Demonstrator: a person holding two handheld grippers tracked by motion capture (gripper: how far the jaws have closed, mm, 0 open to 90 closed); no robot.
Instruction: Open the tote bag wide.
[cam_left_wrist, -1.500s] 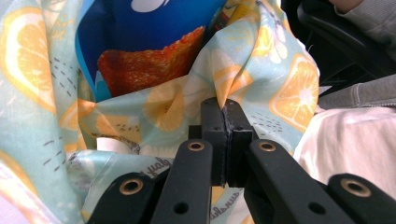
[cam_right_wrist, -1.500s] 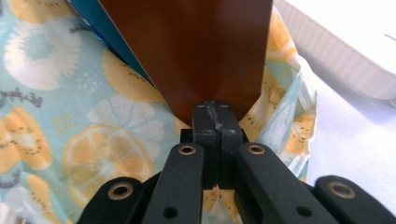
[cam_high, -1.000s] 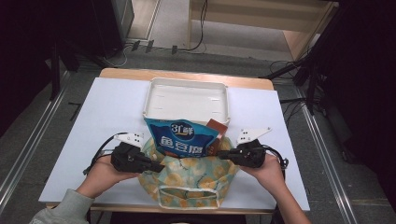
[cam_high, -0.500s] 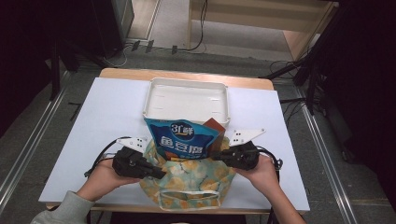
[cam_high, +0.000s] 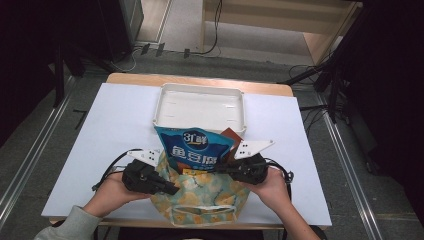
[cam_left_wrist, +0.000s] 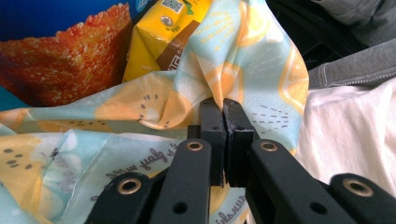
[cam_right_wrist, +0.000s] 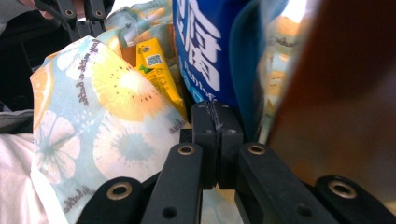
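Note:
A fruit-print cloth bag (cam_high: 200, 197) sits at the table's front edge between my two grippers. A tall blue snack bag (cam_high: 195, 150), a brown pack (cam_high: 231, 136) and a yellow carton (cam_left_wrist: 163, 32) stand inside it. My left gripper (cam_high: 172, 190) is at the bag's left rim, and in the left gripper view (cam_left_wrist: 223, 107) it is shut on a fold of the cloth (cam_left_wrist: 140, 112). My right gripper (cam_high: 220, 167) is at the right rim. In its own view (cam_right_wrist: 215, 112) it is shut on the cloth edge (cam_right_wrist: 102, 126), beside the blue bag (cam_right_wrist: 205, 42).
A white rectangular tray (cam_high: 200, 88) lies just behind the bag in the middle of the table. White tabletop (cam_high: 100, 130) spreads to both sides. The person's grey sleeve (cam_left_wrist: 355, 70) and white shirt are close behind the bag.
The right gripper has shifted slightly inward and toward the person, keeping its hold on the bag's rim. The left gripper has stayed almost where it was.

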